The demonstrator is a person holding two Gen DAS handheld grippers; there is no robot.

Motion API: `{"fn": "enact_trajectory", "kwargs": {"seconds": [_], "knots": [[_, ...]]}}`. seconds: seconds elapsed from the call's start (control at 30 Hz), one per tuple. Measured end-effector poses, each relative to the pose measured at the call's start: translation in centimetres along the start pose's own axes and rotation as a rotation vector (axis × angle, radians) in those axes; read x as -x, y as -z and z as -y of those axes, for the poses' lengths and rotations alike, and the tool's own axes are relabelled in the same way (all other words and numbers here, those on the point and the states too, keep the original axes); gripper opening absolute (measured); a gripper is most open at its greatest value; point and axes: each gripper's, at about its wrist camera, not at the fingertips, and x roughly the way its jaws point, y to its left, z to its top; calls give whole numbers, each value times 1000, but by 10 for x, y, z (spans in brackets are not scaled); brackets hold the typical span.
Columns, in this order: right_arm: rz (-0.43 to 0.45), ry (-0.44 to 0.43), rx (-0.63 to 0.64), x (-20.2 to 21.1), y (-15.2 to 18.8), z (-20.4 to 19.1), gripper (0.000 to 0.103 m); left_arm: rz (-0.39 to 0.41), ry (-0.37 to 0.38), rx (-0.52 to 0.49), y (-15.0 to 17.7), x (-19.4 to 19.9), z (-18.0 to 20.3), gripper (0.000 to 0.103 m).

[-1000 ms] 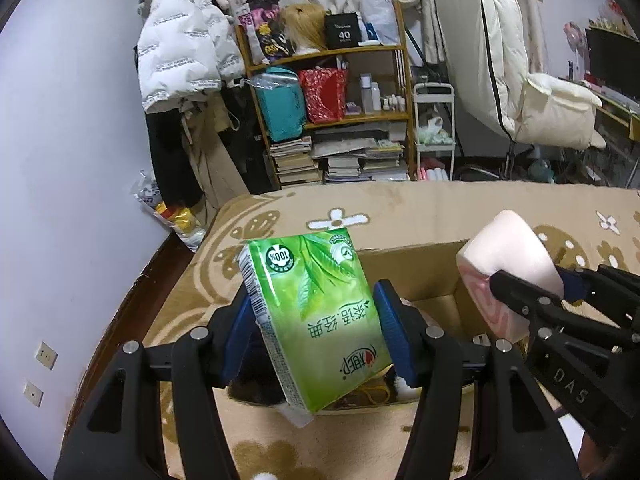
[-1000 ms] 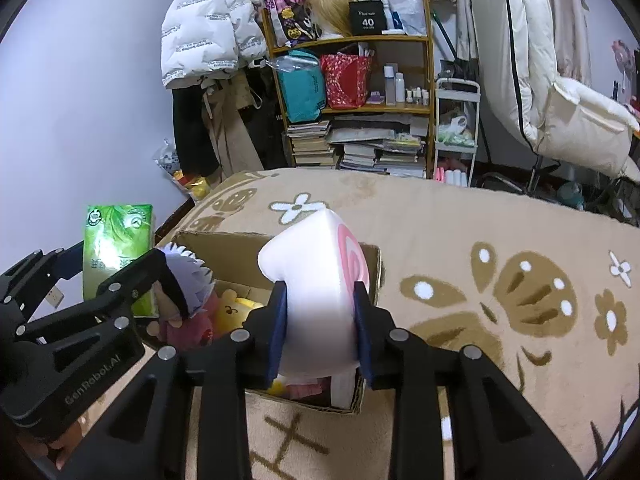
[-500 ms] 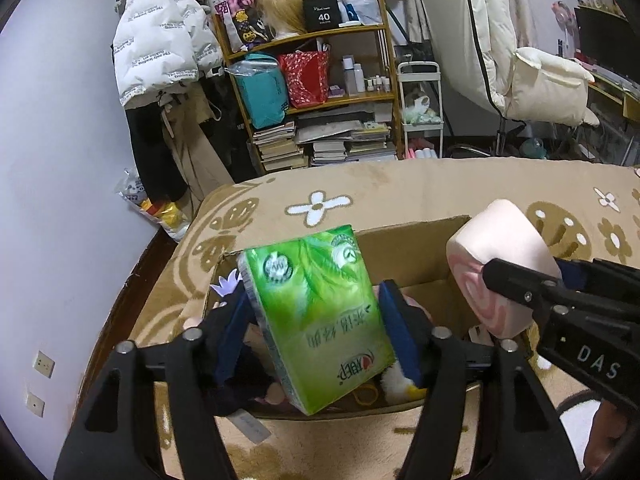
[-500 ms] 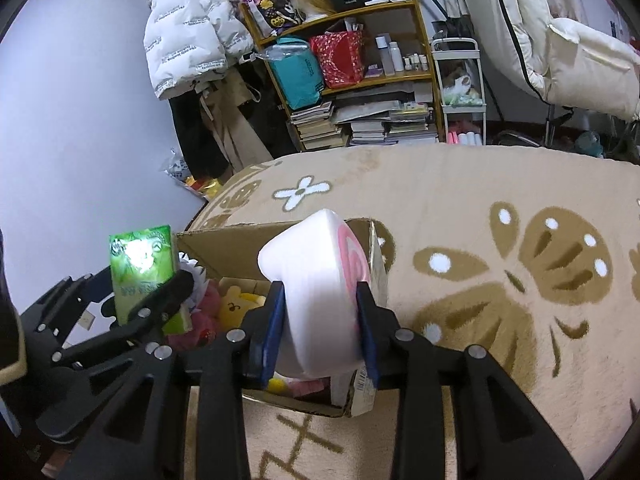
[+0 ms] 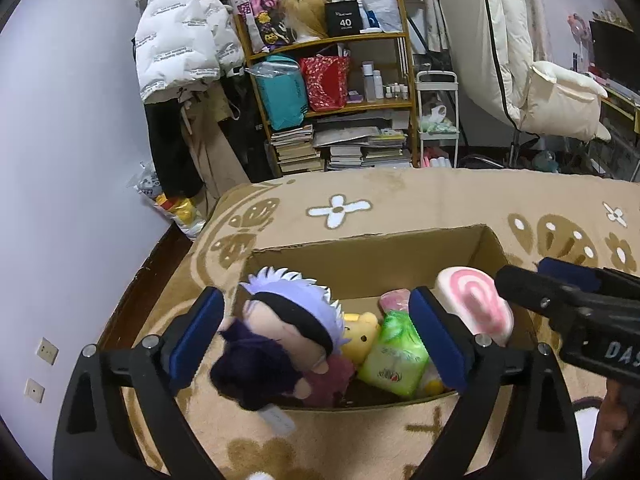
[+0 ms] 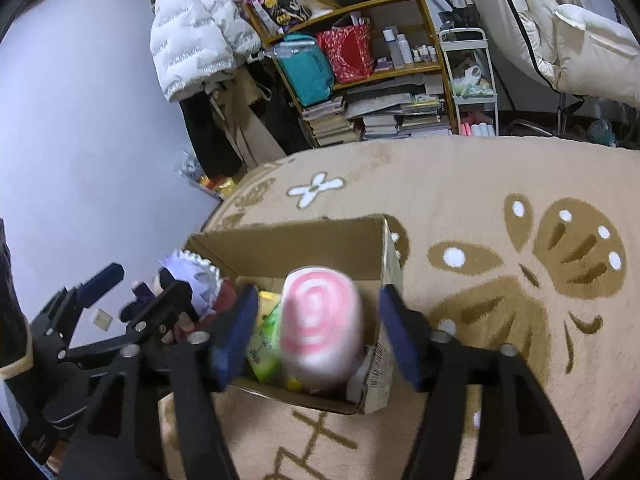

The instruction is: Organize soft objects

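A cardboard box [image 5: 372, 256] [image 6: 304, 240] stands on the beige patterned carpet. In it lie a green tissue pack [image 5: 394, 354] [image 6: 266, 346], a pink-and-white swirl cushion [image 5: 476, 304] [image 6: 320, 320], a plush doll with pale purple hair [image 5: 280, 328] [image 6: 192, 280] and a yellow bear plush [image 5: 360, 336]. My left gripper [image 5: 316, 340] is open and empty above the box's near side. My right gripper [image 6: 314, 332] is open, with the blurred cushion loose between its jaws.
The beige carpet [image 6: 500, 208] spreads to the right and behind the box. A wooden shelf [image 5: 336, 92] with books and bags stands at the back, a white jacket [image 5: 180, 48] hangs beside it, and a bare wall [image 5: 60, 160] runs along the left.
Both grippers have opened. The green tissue pack has dropped from the left one into the box, and the swirl cushion has dropped from the right one into the box.
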Motion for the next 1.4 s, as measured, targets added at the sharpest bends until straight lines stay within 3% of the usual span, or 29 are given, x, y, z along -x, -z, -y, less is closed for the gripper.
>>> {"fn": "enact_trajectory", "kwargs": {"seconds": [0.13,0.33,0.83,0.97,1.4], "knots": [[29,-17,-19,10,-1,-1,103,12,0,12,-1,14,-12,97],[55,70,32,32,3,-12,103,39,-18,15,4,43,-27,100],[163,27,98,114,24,-53,103,112,-95,28,43,133,-67,102],[191,42,131,133,37,-69,103,125,-70,65,56,154,-76,102],[245,78,181,169,87,-75,103,179,-96,99,104,186,-87,102]]}}
